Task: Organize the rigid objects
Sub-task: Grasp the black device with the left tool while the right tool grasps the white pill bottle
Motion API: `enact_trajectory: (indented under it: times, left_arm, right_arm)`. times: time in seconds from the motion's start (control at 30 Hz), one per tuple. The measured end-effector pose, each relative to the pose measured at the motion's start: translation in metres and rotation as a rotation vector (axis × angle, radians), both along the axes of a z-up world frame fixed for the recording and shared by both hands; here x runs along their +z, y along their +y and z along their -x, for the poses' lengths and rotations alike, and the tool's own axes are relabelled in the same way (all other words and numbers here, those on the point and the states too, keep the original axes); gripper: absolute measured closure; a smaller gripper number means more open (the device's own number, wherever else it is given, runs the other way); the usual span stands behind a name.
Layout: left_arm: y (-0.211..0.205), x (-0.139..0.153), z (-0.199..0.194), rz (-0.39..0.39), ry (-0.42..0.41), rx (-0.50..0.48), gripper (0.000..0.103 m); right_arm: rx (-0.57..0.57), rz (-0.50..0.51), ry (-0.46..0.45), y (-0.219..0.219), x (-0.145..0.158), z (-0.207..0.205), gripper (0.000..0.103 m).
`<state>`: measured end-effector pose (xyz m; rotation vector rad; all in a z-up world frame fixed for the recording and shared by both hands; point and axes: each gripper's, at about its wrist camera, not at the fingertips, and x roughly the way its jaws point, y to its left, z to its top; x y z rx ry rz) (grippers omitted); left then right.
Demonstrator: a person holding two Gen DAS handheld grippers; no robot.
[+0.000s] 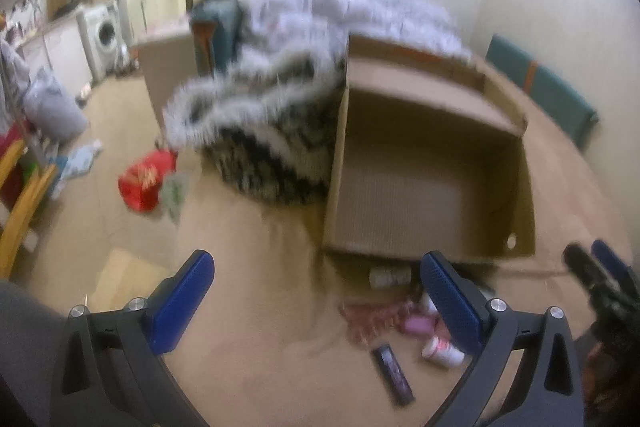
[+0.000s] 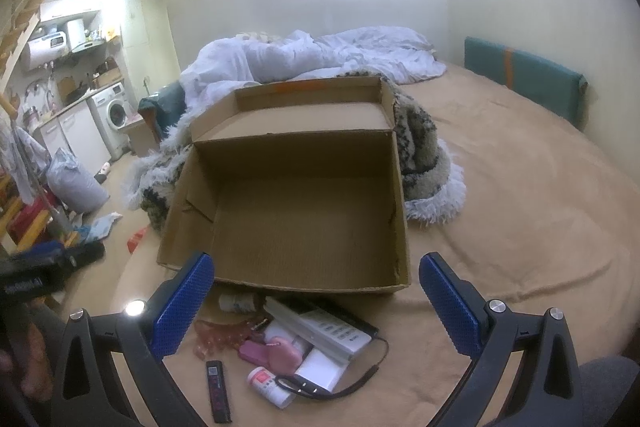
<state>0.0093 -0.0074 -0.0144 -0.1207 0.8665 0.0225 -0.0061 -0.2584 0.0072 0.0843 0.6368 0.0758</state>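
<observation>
Over the tan bed (image 2: 520, 207), both hand-held grippers (image 1: 318, 281) (image 2: 316, 283) hover spread, facing the cardboard box (image 2: 296, 187).

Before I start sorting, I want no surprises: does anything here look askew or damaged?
The cardboard box is empty, and its left wall is creased and bowed inward. The small items, among them a white remote, a pill bottle and a black lighter, lie jumbled on the bed in front of it. Both grippers, left and right, are open and hold nothing.
</observation>
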Motion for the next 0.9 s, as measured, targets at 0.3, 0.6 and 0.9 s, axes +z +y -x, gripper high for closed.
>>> enact_trajectory:
  times: [0.3,0.6,0.9]
  left_arm:
    - [-0.049,-0.118,-0.012,0.085,0.499,-0.047,0.033]
    - [-0.052,-0.156,-0.003,0.068,0.576,-0.056,0.074]
    - [0.003,-0.139,-0.002,0.039,0.545,0.005,0.086]
  right_arm:
    - [-0.032,-0.126,0.206,-0.033,-0.026,-0.018,0.000]
    - [-0.038,-0.490,0.693,-0.025,-0.112,-0.021,0.019]
    - [-0.166,-0.422,0.859,0.027,-0.170,-0.031,0.038]
